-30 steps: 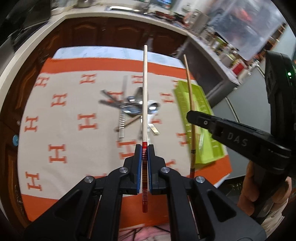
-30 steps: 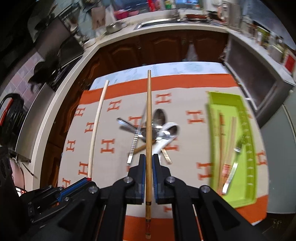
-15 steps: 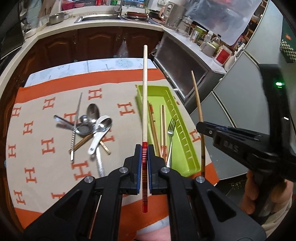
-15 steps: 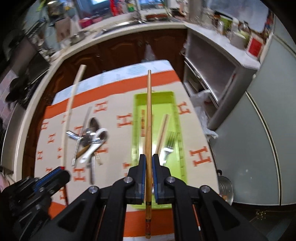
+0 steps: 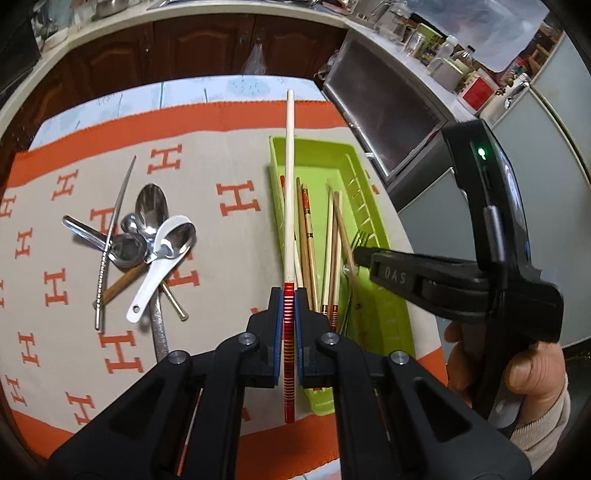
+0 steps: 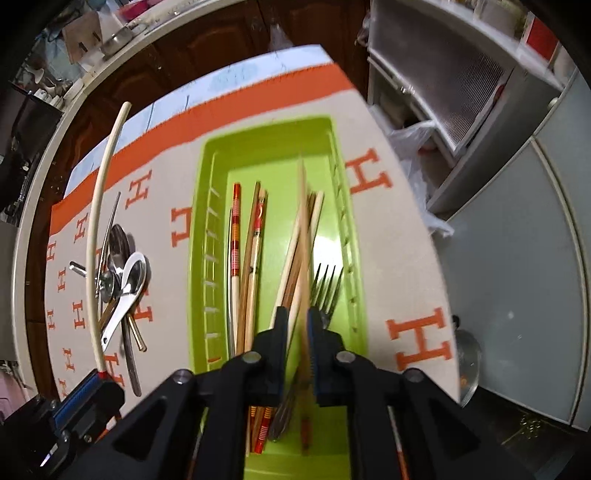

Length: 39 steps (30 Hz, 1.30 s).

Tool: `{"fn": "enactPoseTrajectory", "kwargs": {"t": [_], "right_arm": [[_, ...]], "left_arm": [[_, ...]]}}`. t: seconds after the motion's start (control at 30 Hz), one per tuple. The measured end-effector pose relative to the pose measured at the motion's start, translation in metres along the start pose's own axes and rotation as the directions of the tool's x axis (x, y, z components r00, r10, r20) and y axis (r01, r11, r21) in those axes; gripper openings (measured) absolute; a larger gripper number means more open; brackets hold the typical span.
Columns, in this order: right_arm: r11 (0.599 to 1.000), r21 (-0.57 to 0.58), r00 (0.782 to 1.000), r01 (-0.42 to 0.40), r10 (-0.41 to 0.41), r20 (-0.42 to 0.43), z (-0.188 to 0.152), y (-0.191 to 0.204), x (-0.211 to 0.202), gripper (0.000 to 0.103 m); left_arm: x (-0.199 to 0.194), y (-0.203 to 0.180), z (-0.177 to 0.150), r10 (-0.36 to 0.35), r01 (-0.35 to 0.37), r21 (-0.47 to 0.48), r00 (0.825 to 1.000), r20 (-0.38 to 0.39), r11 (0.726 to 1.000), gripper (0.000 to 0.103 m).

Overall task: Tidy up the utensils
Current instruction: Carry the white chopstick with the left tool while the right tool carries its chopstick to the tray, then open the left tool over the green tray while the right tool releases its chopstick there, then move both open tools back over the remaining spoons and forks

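Observation:
My left gripper [image 5: 289,295] is shut on a cream chopstick [image 5: 289,177] with a red-striped end, held over the left edge of the green tray [image 5: 373,229]. My right gripper [image 6: 297,321] hangs low over that green tray [image 6: 207,229], its jaws parted. A brown chopstick [image 6: 303,221], blurred, leans loose against the right pad with its lower end down in the tray. Several chopsticks [image 6: 251,251] and a fork [image 6: 327,288] lie in the tray. In the left wrist view the right gripper [image 5: 356,254] shows from the side. The left gripper [image 6: 85,391] shows at the lower left.
A pile of spoons, a white ceramic spoon and other utensils [image 5: 147,251] lies on the orange-and-beige cloth [image 5: 229,258] left of the tray. The table's right edge runs just past the tray. A person's hand [image 5: 524,373] holds the right gripper. Kitchen counters [image 5: 184,7] ring the table.
Both grippers swung right from the utensil pile to the tray and came lower. The right jaws parted and the brown chopstick slipped down into the tray.

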State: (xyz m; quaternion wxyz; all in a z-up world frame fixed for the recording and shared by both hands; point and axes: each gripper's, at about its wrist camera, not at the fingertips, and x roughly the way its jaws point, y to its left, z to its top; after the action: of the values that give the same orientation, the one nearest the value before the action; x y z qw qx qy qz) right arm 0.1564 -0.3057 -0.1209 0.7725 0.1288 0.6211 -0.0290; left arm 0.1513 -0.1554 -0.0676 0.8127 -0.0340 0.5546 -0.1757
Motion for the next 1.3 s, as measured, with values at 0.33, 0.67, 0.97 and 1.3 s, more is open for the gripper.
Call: {"fn": "enactPoseTrajectory", "kwargs": {"t": [0.33, 0.67, 0.97, 1.3], "right_arm": [[0.996, 0.089, 0.991, 0.011, -0.023, 0.133, -0.041, -0.021, -0.036, 0.021], [0.983, 0.166, 0.959, 0.081, -0.122, 0.257, -0.074, -0.043, -0.077, 0.022], [0.989, 0.139, 0.964, 0.039, -0.074, 0.254, -0.084, -0.035, -0.074, 0.022], [0.994, 0.106, 0.967, -0.025, -0.003, 0.254, -0.089, -0.003, -0.072, 0.022]], "left_arm": [[0.022, -0.009, 0.006, -0.039, 0.038, -0.029, 0.998, -0.040, 0.999, 0.003], [0.035, -0.027, -0.002, 0.027, -0.024, 0.039, 0.997, -0.075, 0.999, 0.009], [0.006, -0.015, -0.027, 0.088, -0.086, 0.094, 0.996, -0.021, 0.992, 0.047], [-0.032, 0.008, -0.044, 0.133, -0.141, 0.121, 0.988, 0.073, 0.983, 0.047]]}}
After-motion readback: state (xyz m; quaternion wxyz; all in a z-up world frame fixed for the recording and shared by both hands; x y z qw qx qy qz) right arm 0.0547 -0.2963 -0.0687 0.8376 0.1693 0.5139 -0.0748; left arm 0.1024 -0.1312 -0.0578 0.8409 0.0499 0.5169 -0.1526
